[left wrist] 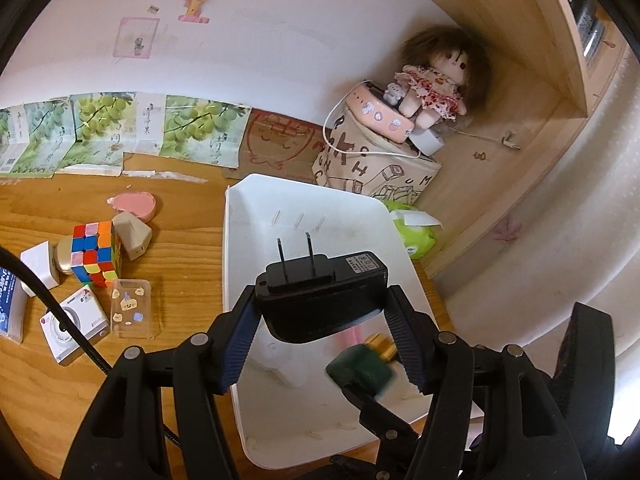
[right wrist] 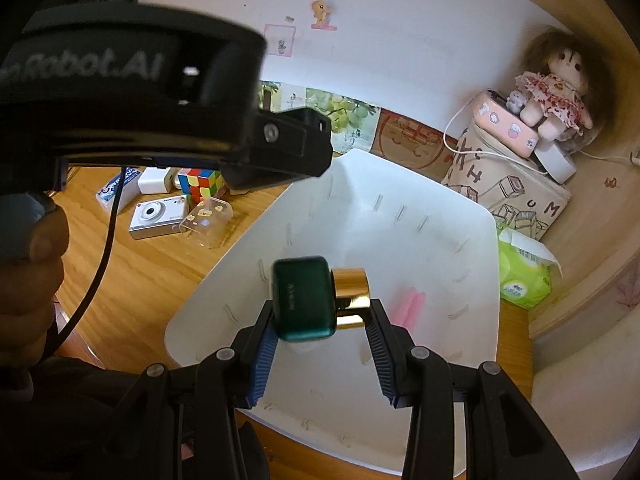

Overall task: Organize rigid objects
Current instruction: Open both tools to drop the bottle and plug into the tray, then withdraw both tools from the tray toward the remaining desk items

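My left gripper (left wrist: 322,312) is shut on a black plug adapter (left wrist: 320,296), prongs pointing up, held above the white bin (left wrist: 240,240). In the right wrist view the same adapter (right wrist: 296,152) shows at the upper left over the bin's far corner. My right gripper (right wrist: 322,316) is shut on a dark green bottle with a gold cap (right wrist: 304,300), held over the middle of the white bin (right wrist: 460,208). That bottle (left wrist: 360,372) appears low in the left wrist view. A pink object (right wrist: 408,304) lies inside the bin.
On the wooden desk left of the bin lie a Rubik's cube (left wrist: 96,252), a silver camera (left wrist: 74,328), a clear phone case (left wrist: 132,308), a beige wedge (left wrist: 132,232), a pink case (left wrist: 136,204) and white chargers (left wrist: 40,268). A doll (left wrist: 436,80), a printed bag (left wrist: 376,168) and green wipes (left wrist: 416,232) stand behind.
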Demonstrator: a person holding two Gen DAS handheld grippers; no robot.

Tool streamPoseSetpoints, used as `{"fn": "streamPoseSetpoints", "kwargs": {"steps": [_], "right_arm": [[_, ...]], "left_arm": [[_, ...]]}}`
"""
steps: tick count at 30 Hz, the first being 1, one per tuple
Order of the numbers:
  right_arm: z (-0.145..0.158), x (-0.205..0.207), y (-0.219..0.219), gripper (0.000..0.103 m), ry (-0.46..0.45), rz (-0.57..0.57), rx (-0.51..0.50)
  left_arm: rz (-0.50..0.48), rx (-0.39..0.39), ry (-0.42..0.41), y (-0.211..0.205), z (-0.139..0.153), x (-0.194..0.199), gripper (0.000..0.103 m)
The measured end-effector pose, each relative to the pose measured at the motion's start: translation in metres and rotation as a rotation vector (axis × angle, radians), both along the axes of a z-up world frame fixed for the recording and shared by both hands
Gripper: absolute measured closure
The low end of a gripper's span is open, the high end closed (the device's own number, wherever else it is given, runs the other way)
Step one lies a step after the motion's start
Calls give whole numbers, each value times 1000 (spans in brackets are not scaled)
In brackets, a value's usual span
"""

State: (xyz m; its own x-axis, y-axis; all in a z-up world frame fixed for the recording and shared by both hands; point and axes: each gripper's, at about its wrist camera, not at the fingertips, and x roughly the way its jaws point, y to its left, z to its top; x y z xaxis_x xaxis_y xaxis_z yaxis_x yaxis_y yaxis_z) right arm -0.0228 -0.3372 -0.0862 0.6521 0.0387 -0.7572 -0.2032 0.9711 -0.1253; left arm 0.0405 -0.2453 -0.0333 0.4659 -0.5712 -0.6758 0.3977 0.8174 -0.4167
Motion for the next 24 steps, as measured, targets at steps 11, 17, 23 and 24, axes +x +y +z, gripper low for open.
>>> {"fn": "streamPoseSetpoints", "kwargs": {"steps": [11, 17, 23, 24], "right_arm": [[0, 7, 1, 57, 3, -4, 17], [2, 9, 8, 52, 4, -15, 20], [3, 11, 22, 47, 6, -20, 25], [3, 12, 26, 47, 6, -20, 27]], "left_arm": [[11, 7, 1, 5, 0, 6, 22], [9, 15, -4, 13, 1, 8, 21], [15, 23, -5, 30, 4, 9, 21], [16, 24, -6, 33, 4, 10, 21]]}}
